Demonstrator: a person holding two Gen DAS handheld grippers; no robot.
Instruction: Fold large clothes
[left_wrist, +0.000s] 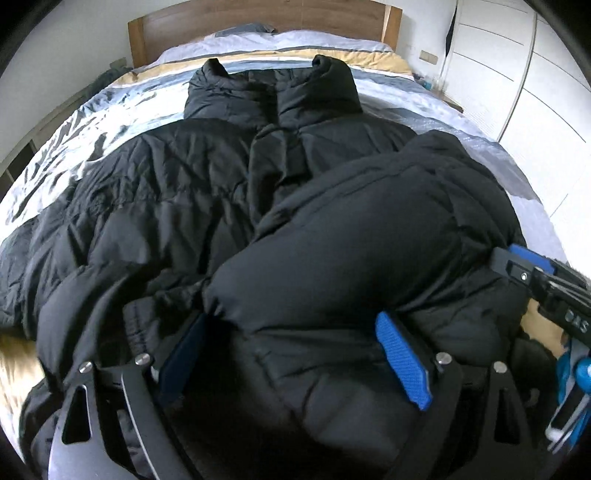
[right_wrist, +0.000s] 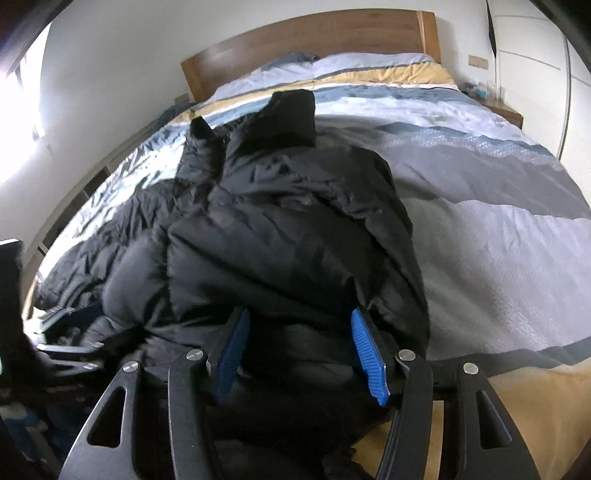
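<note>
Currently both grippers, left gripper (left_wrist: 295, 354) & right gripper (right_wrist: 301, 356), are sitting wide open, gripping nothing, over black puffer jacket (left_wrist: 166, 192) on bed (right_wrist: 498, 229); soft, bulky, slippery — prob. pinching hem edge, lower frame.

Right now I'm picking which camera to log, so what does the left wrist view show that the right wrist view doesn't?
Only the left wrist view shows the right gripper at the jacket's right edge, and white wardrobe doors. Only the right wrist view shows the bright window and a wooden nightstand. Both show the black puffer jacket on the striped bedspread, the wooden headboard, and open blue-padded fingers around jacket fabric.
</note>
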